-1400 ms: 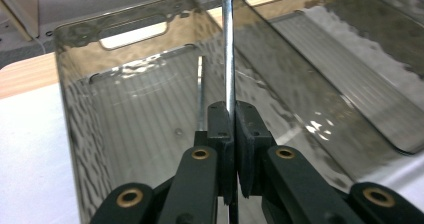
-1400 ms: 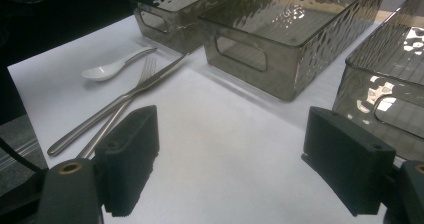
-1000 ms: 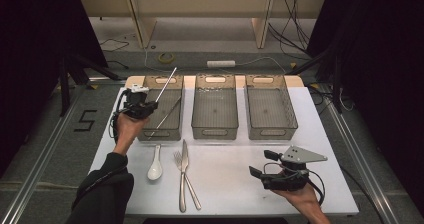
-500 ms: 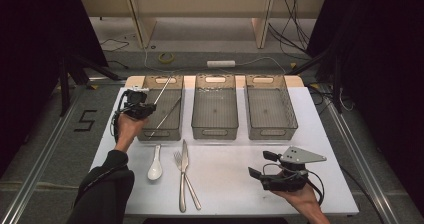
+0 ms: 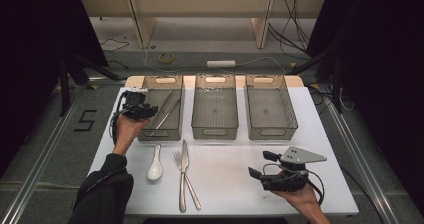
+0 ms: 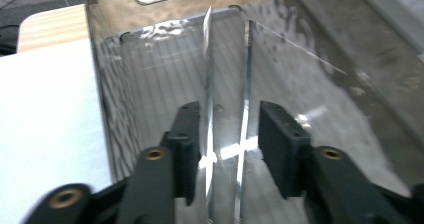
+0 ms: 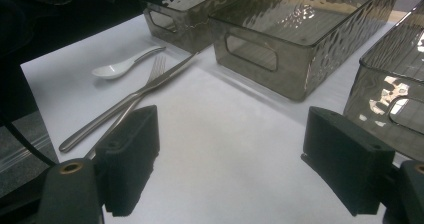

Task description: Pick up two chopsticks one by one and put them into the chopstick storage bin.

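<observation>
The work in hand looks like sorting cutlery into bins, and this is the letting-go. The left claw [image 6: 226,134] hangs over the leftmost smoky, rippled clear-plastic bin [image 5: 161,132]; its jaws have just been opening, and two slim shiny metal chopsticks [image 6: 245,109] lie between the pads, apparently free and resting in that bin. The right claw [image 7: 230,159] stands wide open and empty, low over the white tabletop [image 7: 220,134]. Left out there are a white ceramic soup spoon [image 5: 155,169], a steel fork [image 5: 186,179] and a steel table knife [image 5: 183,174], crossing each other. Next, I'd guess, one claw must pick a piece off cleanly, without dragging its neighbour.
</observation>
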The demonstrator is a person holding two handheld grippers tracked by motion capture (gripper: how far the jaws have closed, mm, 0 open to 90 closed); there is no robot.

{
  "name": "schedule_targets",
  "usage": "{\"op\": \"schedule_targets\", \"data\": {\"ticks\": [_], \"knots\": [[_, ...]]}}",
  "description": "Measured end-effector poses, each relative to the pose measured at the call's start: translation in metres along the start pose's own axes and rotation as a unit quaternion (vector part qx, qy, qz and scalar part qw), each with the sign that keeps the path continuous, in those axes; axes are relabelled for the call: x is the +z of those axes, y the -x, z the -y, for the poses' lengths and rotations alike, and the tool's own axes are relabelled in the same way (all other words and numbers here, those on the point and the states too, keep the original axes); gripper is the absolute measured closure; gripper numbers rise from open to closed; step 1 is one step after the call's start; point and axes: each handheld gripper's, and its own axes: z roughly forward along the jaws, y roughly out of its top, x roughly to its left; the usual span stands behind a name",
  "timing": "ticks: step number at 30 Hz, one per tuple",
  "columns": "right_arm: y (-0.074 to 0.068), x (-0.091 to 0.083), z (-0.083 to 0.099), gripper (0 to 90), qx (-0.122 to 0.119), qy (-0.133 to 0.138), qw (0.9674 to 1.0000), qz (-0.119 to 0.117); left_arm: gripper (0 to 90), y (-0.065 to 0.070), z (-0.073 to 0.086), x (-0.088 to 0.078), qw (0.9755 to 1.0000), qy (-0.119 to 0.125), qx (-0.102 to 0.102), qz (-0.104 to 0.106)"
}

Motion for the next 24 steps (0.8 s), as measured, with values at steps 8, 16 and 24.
{"op": "schedule_targets", "data": {"ticks": [8, 16, 24], "knots": [[-0.001, -0.002, 0.000, 23.4, 0.002, 0.004, 1.0000, 0.003, 37.6, 0.013, 0.002, -0.026, 0.9998, -0.009, 0.004, 0.015], [-0.001, -0.003, 0.001, 23.4, 0.004, 0.005, 1.0000, 0.006, 28.1, 0.022, 0.012, -0.042, 0.9995, -0.025, 0.000, 0.021], [-0.001, -0.002, 0.001, 23.3, 0.004, 0.005, 1.0000, 0.005, 22.3, 0.028, 0.023, -0.044, 0.9986, -0.045, 0.006, 0.026]]}}
